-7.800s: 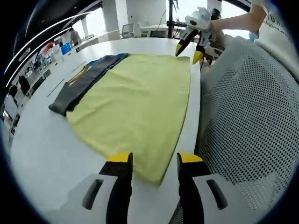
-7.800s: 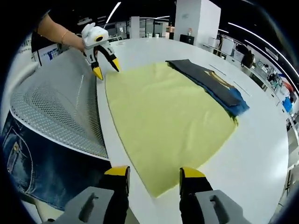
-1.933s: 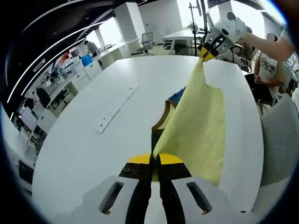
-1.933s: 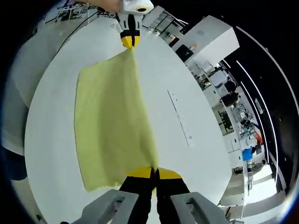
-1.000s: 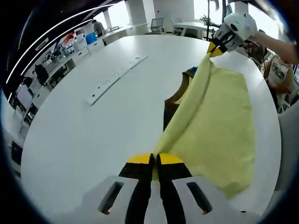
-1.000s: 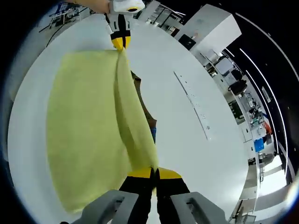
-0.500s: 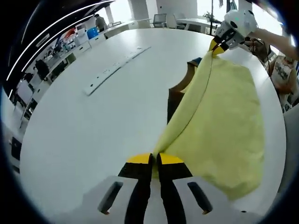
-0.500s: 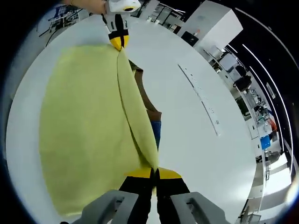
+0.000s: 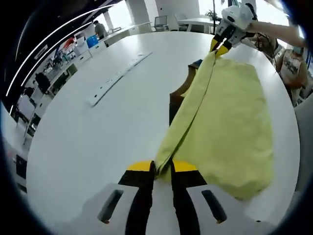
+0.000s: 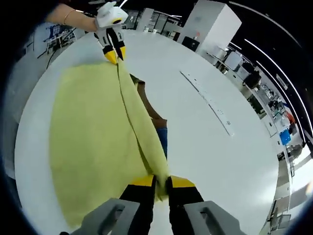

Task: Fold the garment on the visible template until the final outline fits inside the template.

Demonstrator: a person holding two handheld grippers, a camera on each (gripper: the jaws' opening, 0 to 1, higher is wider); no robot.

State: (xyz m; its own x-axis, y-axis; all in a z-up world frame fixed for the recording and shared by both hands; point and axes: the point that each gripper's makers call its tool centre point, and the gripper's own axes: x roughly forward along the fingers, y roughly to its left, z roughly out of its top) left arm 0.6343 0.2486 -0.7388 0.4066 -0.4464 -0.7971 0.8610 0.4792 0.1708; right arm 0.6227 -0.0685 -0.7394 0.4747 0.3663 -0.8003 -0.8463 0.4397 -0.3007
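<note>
- Left tongs (image 9: 161,169) have parted slightly, the yellow garment's (image 9: 230,122) folded corner lying loosely between the tips.
- Right tongs (image 10: 161,184) likewise stand ajar around the other corner.
- The garment's folded edge runs lengthwise between both tongs, on the white worktop (image 9: 98,127).
- Dark template (image 10: 155,120) peeks out beside the fold.

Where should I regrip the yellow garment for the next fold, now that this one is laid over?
Probably at the two ends of the doubled fold edge of the yellow garment, where the left gripper and right gripper sit now. That edge runs straight between them and stands slightly raised above the white table, so come in low from the table side, jaws straddling both layers.
</note>
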